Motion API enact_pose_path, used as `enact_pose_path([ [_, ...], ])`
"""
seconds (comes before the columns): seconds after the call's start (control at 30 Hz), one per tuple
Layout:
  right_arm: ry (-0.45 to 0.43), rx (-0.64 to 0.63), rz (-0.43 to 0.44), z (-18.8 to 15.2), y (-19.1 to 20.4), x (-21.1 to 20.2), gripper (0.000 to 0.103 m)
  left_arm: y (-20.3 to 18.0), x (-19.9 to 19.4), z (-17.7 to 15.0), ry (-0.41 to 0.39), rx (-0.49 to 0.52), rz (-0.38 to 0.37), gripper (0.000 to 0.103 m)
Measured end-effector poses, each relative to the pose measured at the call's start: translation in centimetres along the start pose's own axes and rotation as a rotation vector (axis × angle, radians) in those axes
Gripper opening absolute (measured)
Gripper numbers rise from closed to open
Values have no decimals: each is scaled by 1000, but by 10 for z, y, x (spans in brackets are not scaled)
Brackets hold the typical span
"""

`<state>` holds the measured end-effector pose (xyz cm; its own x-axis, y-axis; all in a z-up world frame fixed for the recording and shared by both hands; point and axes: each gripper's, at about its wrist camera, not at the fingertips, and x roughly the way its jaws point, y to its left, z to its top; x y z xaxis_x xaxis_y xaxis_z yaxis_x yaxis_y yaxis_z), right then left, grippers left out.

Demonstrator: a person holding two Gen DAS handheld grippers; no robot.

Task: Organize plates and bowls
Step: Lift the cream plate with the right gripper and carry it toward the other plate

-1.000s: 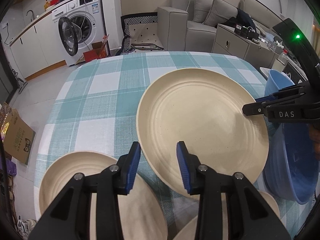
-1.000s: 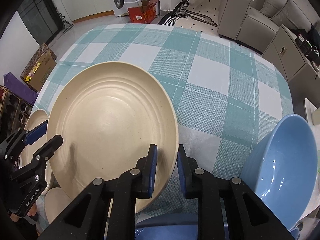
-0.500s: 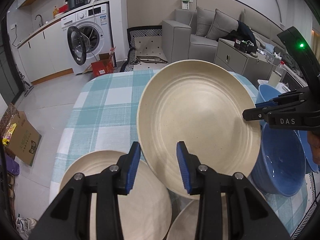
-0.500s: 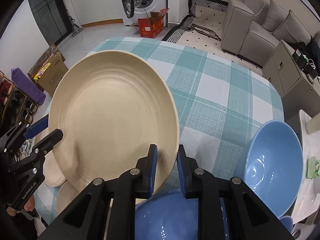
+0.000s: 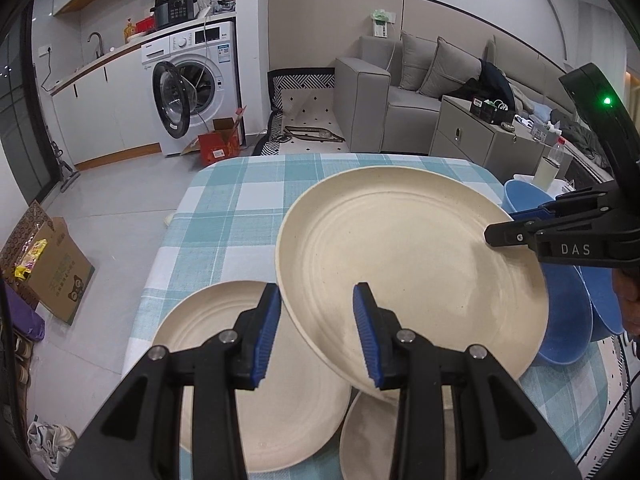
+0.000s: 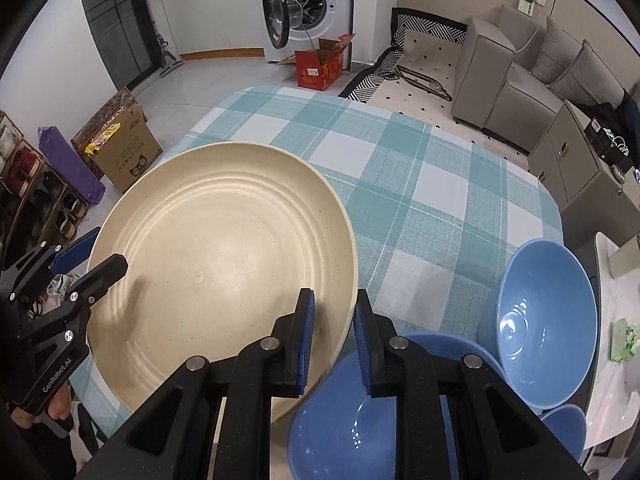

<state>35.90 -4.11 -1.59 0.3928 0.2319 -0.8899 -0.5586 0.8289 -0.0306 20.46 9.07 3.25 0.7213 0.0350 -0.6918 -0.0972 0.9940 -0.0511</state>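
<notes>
A: Above the teal-checked tablecloth [image 5: 224, 216], our right gripper [image 6: 334, 340] clamps the rim of the large cream ridged plate [image 5: 400, 264]; it hangs tilted over two cream plates [image 5: 240, 360] lying flat.

B: Left gripper [image 5: 316, 334] is spread wide, straddling the near rim. We judge: level it, lower squarely onto the flat plate, release last, clear of the blue bowls [image 6: 544, 320].

A washing machine [image 5: 196, 92] with its door open stands against the back wall; right of it sits a grey sofa [image 5: 420, 92], left of it white cabinets [image 5: 92, 120], before it pale floor tiles [image 5: 120, 208].
</notes>
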Motion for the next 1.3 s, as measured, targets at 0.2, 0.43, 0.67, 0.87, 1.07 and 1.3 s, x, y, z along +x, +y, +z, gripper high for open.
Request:
enact_pose_path([
  [0.2, -18, -17, 10, -20, 14, -13, 20, 2, -24, -15, -27, -8, 6, 36],
  [0.43, -34, -30, 25, -46, 31, -22, 20, 2, -42, -35, -39, -13, 16, 36],
  [0.67, -45, -53, 21, -73, 42, -27, 20, 0, -52, -50, -37, -12, 22, 36],
  [0.87, -32, -88, 12, -96, 53, -27, 20, -4, -60, -61, -43, -10, 28, 36],
  [1.07, -21, -103, 4, -112, 58, -28, 20, -5, -59, -75, -25, -9, 25, 36],
  [1.3, 2, -128, 3, -131, 64, -23, 20, -6, -52, -89, 6, -21, 20, 36],
])
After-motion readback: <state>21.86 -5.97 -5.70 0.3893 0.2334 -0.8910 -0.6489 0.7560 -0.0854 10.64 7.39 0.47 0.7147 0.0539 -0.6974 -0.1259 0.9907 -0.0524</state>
